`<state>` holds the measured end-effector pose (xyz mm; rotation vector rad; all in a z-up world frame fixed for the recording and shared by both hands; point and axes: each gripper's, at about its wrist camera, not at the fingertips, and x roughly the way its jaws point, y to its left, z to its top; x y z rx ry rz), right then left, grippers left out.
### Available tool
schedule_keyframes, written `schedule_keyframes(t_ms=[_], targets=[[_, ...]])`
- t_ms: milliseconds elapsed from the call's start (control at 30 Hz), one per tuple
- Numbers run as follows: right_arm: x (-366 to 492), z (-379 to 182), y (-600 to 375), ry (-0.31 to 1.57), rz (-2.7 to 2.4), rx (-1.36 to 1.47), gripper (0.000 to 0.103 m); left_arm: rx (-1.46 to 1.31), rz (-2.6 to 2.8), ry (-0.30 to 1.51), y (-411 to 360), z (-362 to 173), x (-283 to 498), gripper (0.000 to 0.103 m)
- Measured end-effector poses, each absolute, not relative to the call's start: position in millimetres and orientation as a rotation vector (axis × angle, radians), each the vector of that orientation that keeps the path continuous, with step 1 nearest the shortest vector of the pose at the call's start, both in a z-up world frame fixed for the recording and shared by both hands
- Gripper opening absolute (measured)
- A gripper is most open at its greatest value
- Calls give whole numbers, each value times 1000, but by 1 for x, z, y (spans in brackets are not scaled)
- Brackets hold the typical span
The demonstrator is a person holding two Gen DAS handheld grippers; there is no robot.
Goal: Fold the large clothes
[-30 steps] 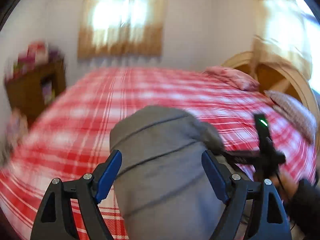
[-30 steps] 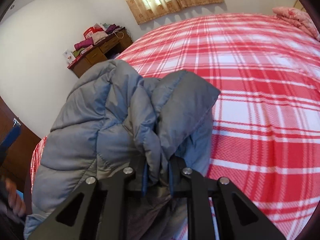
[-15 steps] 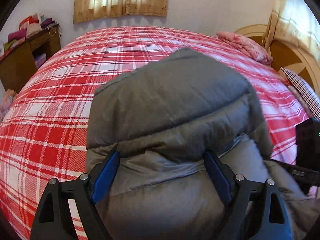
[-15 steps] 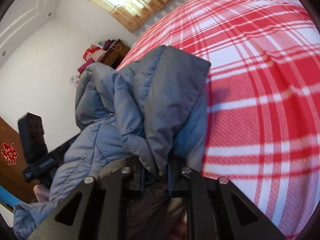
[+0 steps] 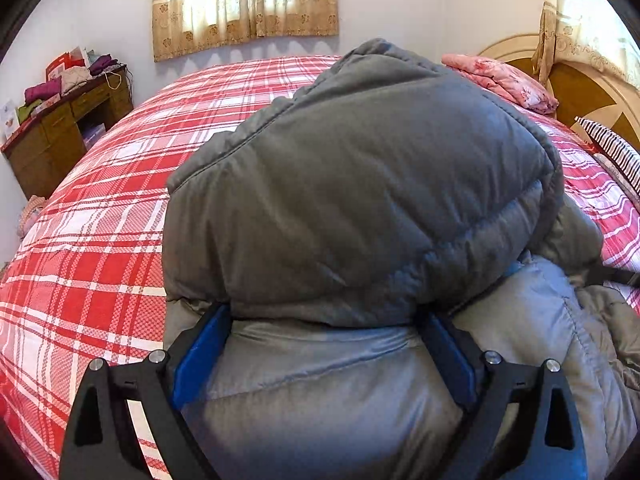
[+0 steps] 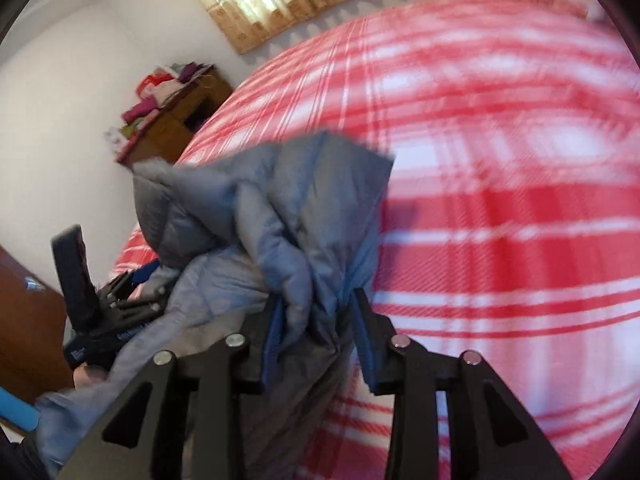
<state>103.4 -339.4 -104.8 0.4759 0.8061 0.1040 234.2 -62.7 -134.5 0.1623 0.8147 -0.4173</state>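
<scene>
A grey puffer jacket (image 5: pixel 360 200) is bunched up over the red plaid bed (image 5: pixel 100 240). My left gripper (image 5: pixel 324 344) has its blue-padded fingers (image 5: pixel 200 356) spread wide, with thick jacket folds lying between them and over their tips. In the right wrist view the jacket (image 6: pixel 280 216) hangs in a crumpled bunch, and my right gripper (image 6: pixel 316 320) has its jaws part open around a fold. The left gripper (image 6: pixel 100 320) shows at the left of that view, beside the jacket.
A wooden desk (image 5: pixel 60 136) piled with clothes stands at the far left wall. Pink folded bedding (image 5: pixel 500 80) and a striped pillow (image 5: pixel 612 152) lie by the wooden headboard (image 5: pixel 580 92) at right. A curtained window (image 5: pixel 244 4) is behind the bed.
The right gripper's jaws have parted from a tight pinch on the jacket fold. The jacket bulk has risen and fills more of the left wrist view. The right view is blurred by motion.
</scene>
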Motion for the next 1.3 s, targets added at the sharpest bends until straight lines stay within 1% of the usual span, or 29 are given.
schedule_keyframes(t_ms=[100, 167, 233, 300, 433, 500, 600, 667, 767, 933, 1000, 1067, 1167, 1300], targets=[[108, -55, -339, 718, 109, 595, 38, 182, -393, 803, -66, -133, 230, 96], [122, -34, -327, 695, 127, 677, 38, 205, -372, 793, -69, -131, 229, 96], [143, -31, -305, 731, 145, 731, 39, 221, -361, 786, -72, -130, 227, 96], [161, -44, -288, 774, 59, 726, 39, 230, -357, 791, -71, -129, 227, 96], [166, -93, -272, 812, -142, 574, 38, 237, -354, 804, -69, -124, 224, 96], [161, -112, -278, 813, -169, 531, 34, 238, -364, 805, -67, -121, 223, 96], [153, -129, -281, 792, -181, 456, 22, 244, -369, 817, -69, -116, 224, 96], [154, -135, -280, 781, -170, 399, 22, 265, -369, 812, -74, -110, 226, 96], [153, -141, -281, 756, -152, 389, 22, 296, -363, 773, -76, -98, 225, 96], [145, -151, -283, 704, -123, 406, 21, 221, -353, 742, -74, -85, 246, 97], [144, -153, -285, 701, -110, 428, 21, 196, -343, 749, -76, -88, 259, 98], [144, -155, -285, 701, -104, 435, 21, 170, -330, 770, -80, -96, 269, 101], [145, -158, -291, 695, -91, 476, 21, 152, -338, 823, -88, -112, 281, 102], [145, -162, -299, 683, -70, 529, 21, 149, -341, 813, -97, -124, 284, 102]])
